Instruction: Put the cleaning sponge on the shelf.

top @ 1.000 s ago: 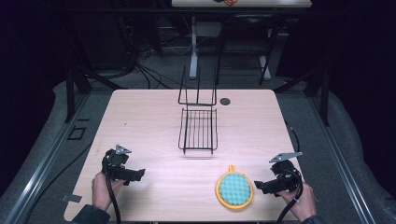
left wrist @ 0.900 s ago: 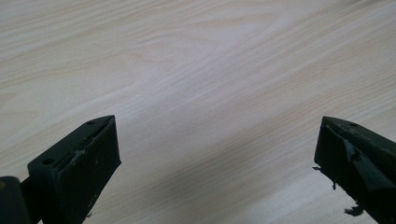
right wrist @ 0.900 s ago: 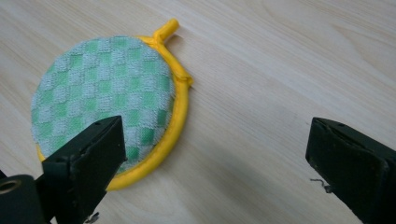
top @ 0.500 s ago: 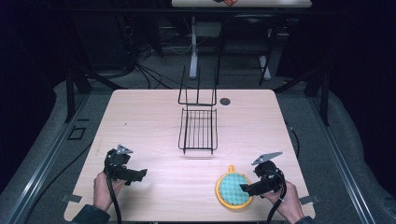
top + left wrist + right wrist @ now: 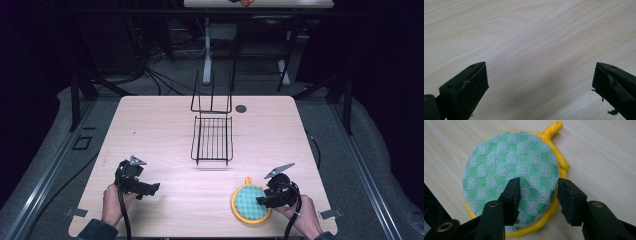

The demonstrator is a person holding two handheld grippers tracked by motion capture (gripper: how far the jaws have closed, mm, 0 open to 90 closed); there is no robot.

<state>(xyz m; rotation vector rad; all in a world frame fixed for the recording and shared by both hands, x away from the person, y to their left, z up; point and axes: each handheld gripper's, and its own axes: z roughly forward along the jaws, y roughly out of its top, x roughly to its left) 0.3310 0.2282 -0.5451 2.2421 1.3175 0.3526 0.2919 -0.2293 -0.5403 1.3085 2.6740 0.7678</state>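
My right gripper has just been closing on the round green-and-yellow pot holder, lying flat at five o'clock on the counter; its edge sits between the jaws, not yet pinched. I'd dip lower for a fuller bite. My left gripper gapes empty at seven o'clock.

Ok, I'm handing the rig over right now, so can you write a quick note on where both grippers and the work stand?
Right gripper: jaws have just been closing over the near edge of the round green-checked cloth pad with yellow rim and loop; one jaw on the cloth, one at the rim, not yet clamped.
Left gripper: open over bare wooden table, holding nothing.
The pad lies flat at the near right of the table; the black wire rack stands at mid-table.
Done: approach. Left: grip and lift the pad.
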